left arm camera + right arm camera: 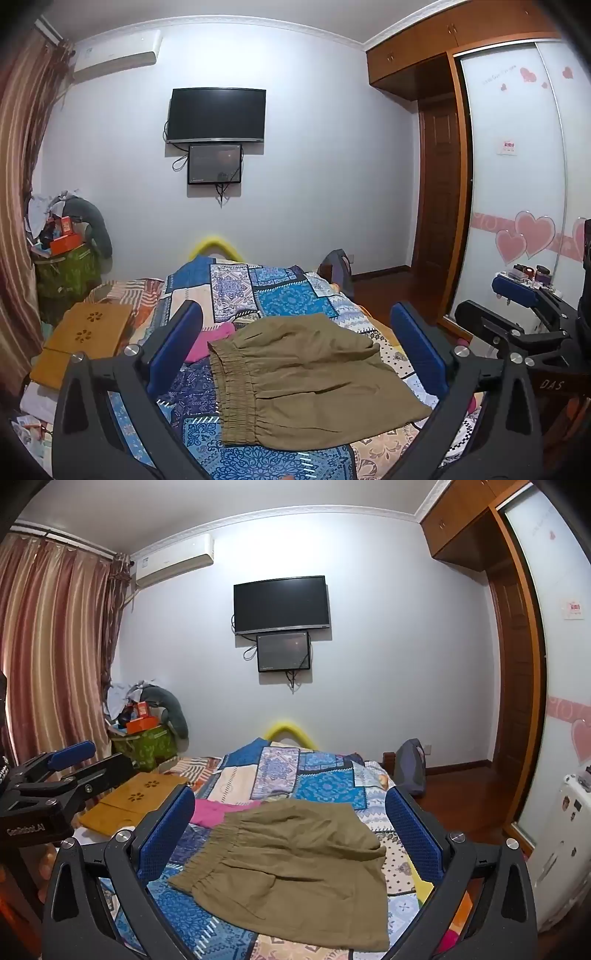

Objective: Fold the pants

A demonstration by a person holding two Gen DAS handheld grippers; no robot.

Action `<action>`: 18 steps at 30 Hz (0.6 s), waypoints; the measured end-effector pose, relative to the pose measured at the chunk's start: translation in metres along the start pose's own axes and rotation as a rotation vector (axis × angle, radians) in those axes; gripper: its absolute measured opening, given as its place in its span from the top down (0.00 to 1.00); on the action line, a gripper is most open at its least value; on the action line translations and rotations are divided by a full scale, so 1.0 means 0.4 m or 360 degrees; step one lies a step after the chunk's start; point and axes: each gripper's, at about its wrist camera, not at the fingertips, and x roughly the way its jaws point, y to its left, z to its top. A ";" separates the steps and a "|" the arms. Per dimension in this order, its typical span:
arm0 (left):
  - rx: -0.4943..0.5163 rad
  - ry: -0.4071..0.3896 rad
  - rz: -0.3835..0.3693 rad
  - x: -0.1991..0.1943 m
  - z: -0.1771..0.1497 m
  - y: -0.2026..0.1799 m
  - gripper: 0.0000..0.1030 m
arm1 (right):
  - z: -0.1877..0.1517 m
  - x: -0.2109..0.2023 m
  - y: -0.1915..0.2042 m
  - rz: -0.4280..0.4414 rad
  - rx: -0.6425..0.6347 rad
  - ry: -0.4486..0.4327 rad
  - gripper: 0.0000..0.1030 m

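On the patchwork quilt (280, 295), olive pants (310, 373) lie beyond both released tongs (295, 354) (290, 830) (untouched).

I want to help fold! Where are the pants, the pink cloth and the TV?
pants (314, 373): left wrist view, middle of the fabric.
pink cloth (210, 810): right wrist view, its middle.
TV (281, 604): right wrist view, screen centre.

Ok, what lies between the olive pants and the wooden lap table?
A pink garment lies on the patchwork quilt between the pants and the lap table, clearest in the right wrist view.
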 end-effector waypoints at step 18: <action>0.0004 0.0020 0.0009 0.012 -0.006 0.001 0.00 | 0.001 0.000 -0.002 0.0002 0.0008 0.0000 0.00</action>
